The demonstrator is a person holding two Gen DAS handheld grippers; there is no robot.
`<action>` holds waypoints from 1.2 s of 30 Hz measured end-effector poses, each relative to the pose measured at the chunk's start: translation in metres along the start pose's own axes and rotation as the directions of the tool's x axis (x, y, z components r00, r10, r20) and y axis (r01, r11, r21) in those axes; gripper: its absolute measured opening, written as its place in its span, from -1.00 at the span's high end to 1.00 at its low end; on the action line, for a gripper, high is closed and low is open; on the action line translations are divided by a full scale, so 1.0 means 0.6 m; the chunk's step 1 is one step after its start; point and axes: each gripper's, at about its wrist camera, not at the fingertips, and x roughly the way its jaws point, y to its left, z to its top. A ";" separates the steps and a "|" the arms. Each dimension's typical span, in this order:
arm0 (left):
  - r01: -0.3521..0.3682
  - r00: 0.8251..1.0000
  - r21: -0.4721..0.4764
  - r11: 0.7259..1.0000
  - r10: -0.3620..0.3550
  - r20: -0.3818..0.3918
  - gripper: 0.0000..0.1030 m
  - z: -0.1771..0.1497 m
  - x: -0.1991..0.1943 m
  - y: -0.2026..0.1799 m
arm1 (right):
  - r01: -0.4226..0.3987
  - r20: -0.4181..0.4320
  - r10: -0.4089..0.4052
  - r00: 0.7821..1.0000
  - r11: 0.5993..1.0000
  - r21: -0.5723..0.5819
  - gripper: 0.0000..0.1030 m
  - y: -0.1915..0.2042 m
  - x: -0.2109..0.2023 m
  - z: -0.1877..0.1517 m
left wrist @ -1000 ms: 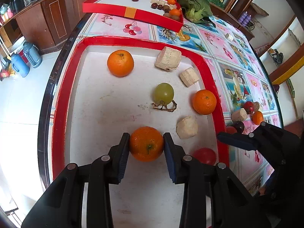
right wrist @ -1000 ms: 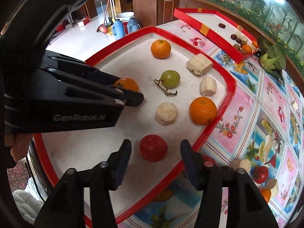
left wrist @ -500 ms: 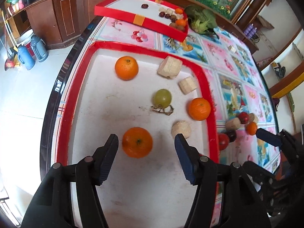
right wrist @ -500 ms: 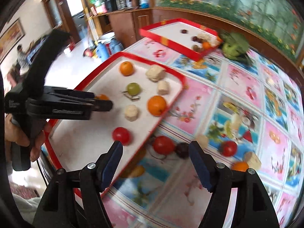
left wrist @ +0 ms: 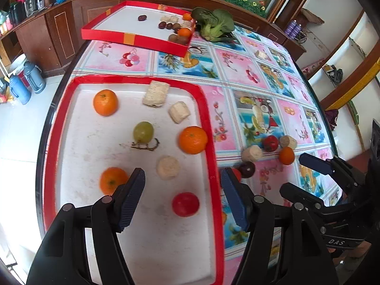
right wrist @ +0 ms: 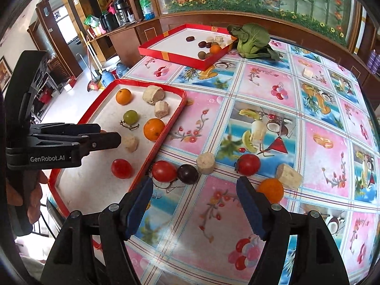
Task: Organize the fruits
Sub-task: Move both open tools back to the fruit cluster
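Observation:
A red-rimmed white tray (left wrist: 211,128) holds three oranges, one of them (left wrist: 111,182) just left of my left fingers. It also holds a green grape (left wrist: 143,131), a tomato (left wrist: 185,204) and beige chunks. My left gripper (left wrist: 182,173) hangs above the tray, its jaws opening with nothing between them. My right gripper (right wrist: 194,182) is open and empty over the tablecloth. Just beyond its tips lie a tomato (right wrist: 163,171), a dark plum (right wrist: 187,173) and a beige piece (right wrist: 205,163). Further right are another tomato (right wrist: 248,164) and a small orange (right wrist: 270,190).
A second red tray (right wrist: 166,55) with several small fruits sits at the table's far side, next to a leafy green vegetable (right wrist: 251,40). The table's edge runs along the near tray's left side, with floor and jugs (left wrist: 16,87) below.
My left gripper let go of the orange, opened and lifted off to the right. My right gripper swung from the tray's tomato to the loose fruit on the tablecloth and opened wider.

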 end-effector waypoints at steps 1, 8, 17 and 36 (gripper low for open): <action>0.007 1.000 0.000 1.000 -0.007 -0.004 -0.28 -0.002 0.000 -0.004 | 0.002 -0.001 -0.002 1.000 1.000 0.005 -0.44 -0.004 -0.001 -0.001; 0.045 0.999 0.016 0.999 -0.044 -0.028 -0.28 -0.021 0.006 -0.034 | 0.018 -0.019 -0.017 1.000 0.998 0.054 -0.44 -0.038 -0.004 -0.021; 0.084 0.995 0.107 0.991 -0.077 -0.071 -0.27 -0.021 0.031 -0.088 | 0.025 -0.064 -0.016 0.998 0.990 0.139 -0.44 -0.090 0.000 -0.060; 0.031 0.993 0.405 0.914 0.018 -0.116 0.13 0.003 0.104 -0.186 | 0.049 -0.105 -0.022 0.994 0.963 0.265 -0.20 -0.167 0.017 -0.072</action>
